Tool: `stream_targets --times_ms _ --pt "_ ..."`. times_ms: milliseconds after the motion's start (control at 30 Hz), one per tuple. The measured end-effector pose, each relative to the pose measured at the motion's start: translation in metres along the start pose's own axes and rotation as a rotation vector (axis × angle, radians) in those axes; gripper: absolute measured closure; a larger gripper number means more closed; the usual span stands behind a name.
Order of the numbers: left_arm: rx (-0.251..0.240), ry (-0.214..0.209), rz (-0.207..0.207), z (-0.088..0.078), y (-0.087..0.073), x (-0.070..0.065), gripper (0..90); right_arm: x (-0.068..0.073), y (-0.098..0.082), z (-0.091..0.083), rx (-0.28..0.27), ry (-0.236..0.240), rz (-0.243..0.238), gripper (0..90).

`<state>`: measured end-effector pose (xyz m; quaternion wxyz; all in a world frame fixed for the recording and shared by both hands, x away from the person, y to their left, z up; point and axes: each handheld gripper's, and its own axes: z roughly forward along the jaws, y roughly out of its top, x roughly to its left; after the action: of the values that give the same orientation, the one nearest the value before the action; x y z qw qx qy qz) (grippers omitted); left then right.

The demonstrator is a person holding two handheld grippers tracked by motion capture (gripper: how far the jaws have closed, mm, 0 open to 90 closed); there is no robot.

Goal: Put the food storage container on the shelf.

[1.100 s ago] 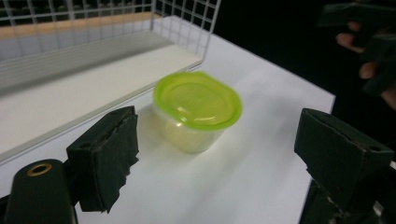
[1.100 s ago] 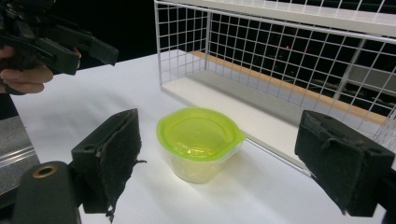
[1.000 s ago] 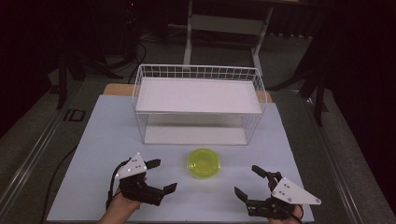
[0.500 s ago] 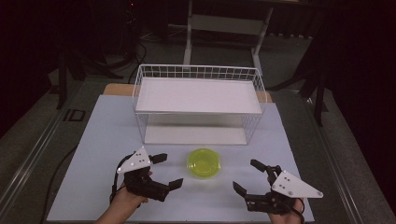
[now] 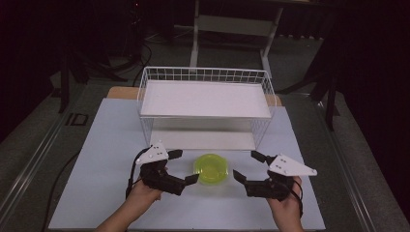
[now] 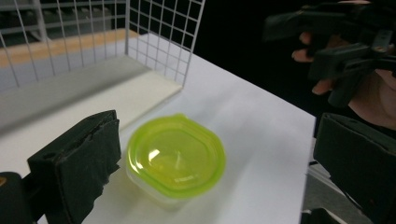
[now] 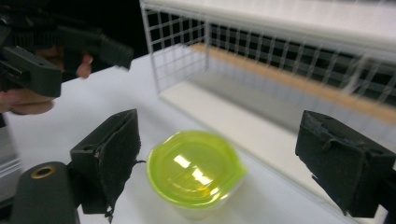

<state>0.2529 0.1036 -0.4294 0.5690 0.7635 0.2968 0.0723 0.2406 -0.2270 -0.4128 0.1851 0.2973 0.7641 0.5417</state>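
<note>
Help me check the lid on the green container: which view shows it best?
The left gripper view: the green container sits close, its lid seen from above, rim whole. The right gripper view is near too but blurrier. The high view shows it small.

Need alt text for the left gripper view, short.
A small clear tub with a lime-green lid sits on a white table, between the wide-open black jaws of the left tool. A white wire rack stands behind it, and the other hand's tool shows at upper right.

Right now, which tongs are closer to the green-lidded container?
Left. The left tongs almost touch the green-lidded container; the right tongs sit slightly farther off.
</note>
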Motion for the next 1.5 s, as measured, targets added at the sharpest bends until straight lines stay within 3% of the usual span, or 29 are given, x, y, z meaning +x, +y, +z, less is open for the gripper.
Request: stream_targets --times_ms 133,267,400,567,633,700,1067,1200,1367,1500 --pt "0.023 0.003 -0.001 0.007 0.003 0.003 1.5 -0.006 0.003 0.012 0.018 0.021 0.048 14.5" --pt "0.041 0.004 -0.017 0.014 0.004 0.008 1.5 -0.005 0.004 0.023 0.040 -0.021 0.006 13.5" --pt "0.038 0.020 -0.020 0.016 0.003 0.012 3.0 -0.009 0.002 0.033 0.063 -0.025 0.050 13.4" --pt "0.056 0.050 -0.044 0.021 -0.001 0.019 5.2 -0.016 -0.004 0.041 0.103 -0.066 0.087 15.8" --pt "0.076 0.062 -0.066 0.024 -0.003 0.022 6.2 -0.018 -0.007 0.044 0.120 -0.068 0.102 17.2" --pt "0.084 0.055 -0.081 0.027 -0.006 0.024 7.2 -0.020 -0.011 0.047 0.142 -0.063 0.126 24.1" --pt "0.169 0.088 -0.172 0.044 -0.023 0.031 20.7 -0.020 -0.032 0.067 0.240 -0.075 0.144 30.4" --pt "0.209 0.104 -0.228 0.050 -0.030 0.034 25.8 -0.022 -0.039 0.073 0.262 -0.077 0.157 33.3" --pt "0.206 0.122 -0.289 0.055 -0.036 0.040 32.0 -0.021 -0.043 0.082 0.290 -0.083 0.144 38.0" --pt "0.226 0.127 -0.312 0.061 -0.039 0.040 35.6 -0.022 -0.044 0.085 0.297 -0.088 0.166 39.3"
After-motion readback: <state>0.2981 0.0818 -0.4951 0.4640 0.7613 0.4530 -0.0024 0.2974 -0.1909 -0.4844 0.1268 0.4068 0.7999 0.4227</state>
